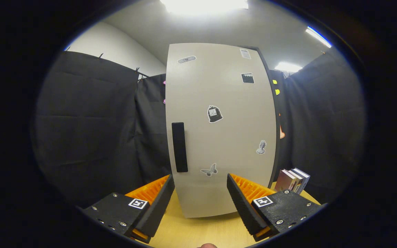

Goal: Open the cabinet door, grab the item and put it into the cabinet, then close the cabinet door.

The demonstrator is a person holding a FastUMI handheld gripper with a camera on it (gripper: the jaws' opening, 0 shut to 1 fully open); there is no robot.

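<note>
With the gripper (200, 193) fingers spread and holding nothing before the closed cabinet door (219, 131), they risked slipping off its slim dark handle (179, 147), while the books (293, 179) waited by the table's (198, 230) far right edge.

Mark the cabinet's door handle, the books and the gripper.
door handle (179, 147): gripper view, middle of the dark vertical bar.
books (292, 179): gripper view, upright spines right of the cabinet.
gripper (201, 181): gripper view, open gap between fingertips.
</note>
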